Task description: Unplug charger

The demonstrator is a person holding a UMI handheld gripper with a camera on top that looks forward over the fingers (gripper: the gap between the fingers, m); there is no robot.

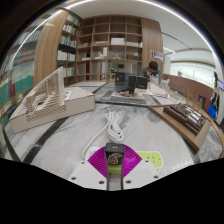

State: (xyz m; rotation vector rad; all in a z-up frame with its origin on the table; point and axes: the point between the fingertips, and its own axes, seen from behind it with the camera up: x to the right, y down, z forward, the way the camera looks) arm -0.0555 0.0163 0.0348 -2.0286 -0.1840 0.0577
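The gripper point(115, 163) hangs over a white tabletop point(70, 140), its two fingers reaching forward with magenta pads point(100, 160) on their inner faces. Between those pads sits the charger point(115, 154), a small dark block with a lighter face, and both pads sit tight against its sides, so the jaws are closed down to the width of the plug and have hold of it. A white cable point(115, 126) runs from the charger straight ahead across the table, looping a little beyond the fingertips. Just right of the fingers lies a small yellow-green patch point(152, 156) on the table. Off to the left stands a pale wooden architectural model point(45, 100); to the right, a dark keyboard-like object point(186, 117) rests on a wooden board. Far ahead, tall wooden bookshelves point(110, 40) fill the back wall, and a person point(153, 70) sits near a desk there.
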